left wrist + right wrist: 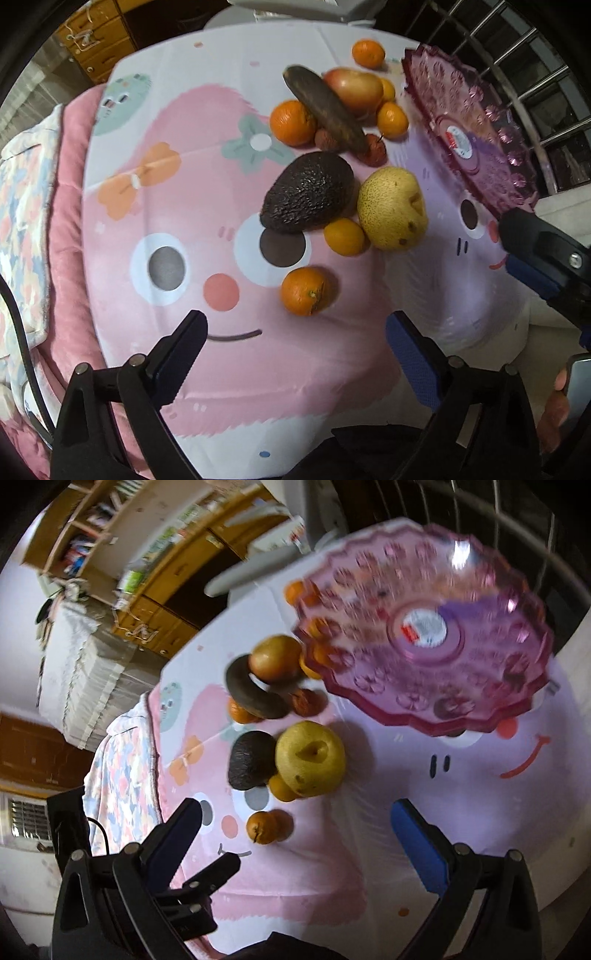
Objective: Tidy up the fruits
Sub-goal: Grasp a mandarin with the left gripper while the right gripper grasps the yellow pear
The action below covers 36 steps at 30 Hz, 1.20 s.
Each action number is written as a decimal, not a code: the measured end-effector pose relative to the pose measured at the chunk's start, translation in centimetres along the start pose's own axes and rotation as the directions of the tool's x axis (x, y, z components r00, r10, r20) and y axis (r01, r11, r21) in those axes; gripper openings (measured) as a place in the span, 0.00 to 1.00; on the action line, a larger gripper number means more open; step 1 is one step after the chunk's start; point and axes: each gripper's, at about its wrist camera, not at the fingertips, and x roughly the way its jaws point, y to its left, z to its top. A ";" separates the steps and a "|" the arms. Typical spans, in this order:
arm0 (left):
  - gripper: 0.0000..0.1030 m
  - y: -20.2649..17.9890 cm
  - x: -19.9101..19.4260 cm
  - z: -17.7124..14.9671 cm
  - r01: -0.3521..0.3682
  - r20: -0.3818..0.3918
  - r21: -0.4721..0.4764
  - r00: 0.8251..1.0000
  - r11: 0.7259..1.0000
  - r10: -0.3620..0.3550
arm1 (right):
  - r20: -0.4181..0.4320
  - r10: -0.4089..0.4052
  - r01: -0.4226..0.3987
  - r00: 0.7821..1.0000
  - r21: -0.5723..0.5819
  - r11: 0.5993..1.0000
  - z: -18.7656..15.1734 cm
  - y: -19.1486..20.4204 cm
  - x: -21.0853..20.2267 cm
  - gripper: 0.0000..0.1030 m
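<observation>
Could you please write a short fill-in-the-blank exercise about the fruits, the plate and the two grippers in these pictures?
1. The pink plate has ____ fruit on it.
2. The avocado lies directly beside the yellow ____.
3. The jaws of the left gripper stand ____, and they hold nothing.
4. The fruit nearest the left gripper is an ____.

Missing words: no; pear; open; orange

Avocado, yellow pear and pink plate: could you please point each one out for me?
avocado [308, 192], left wrist view, middle of its dark skin.
yellow pear [392, 208], left wrist view, centre of its body.
pink plate [373, 685], right wrist view, patterned rim.
</observation>
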 end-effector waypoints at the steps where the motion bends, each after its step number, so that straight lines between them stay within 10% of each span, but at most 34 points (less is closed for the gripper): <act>1: 0.92 -0.1 0.6 0.4 0.002 -0.011 0.001 1.000 1.000 -0.002 | -0.016 -0.002 0.002 1.000 0.012 1.000 0.3 -0.3 0.8 0.98; 21: 0.42 -0.4 7.8 2.9 0.032 -0.172 -0.029 0.984 0.999 -0.037 | -0.186 -0.055 0.071 0.981 0.079 0.994 2.1 -0.9 9.5 0.86; 36: 0.36 1.5 7.1 1.7 0.057 -0.129 -0.050 0.990 0.997 -0.063 | -0.192 -0.124 0.124 0.974 -0.011 0.992 2.9 1.0 11.5 0.68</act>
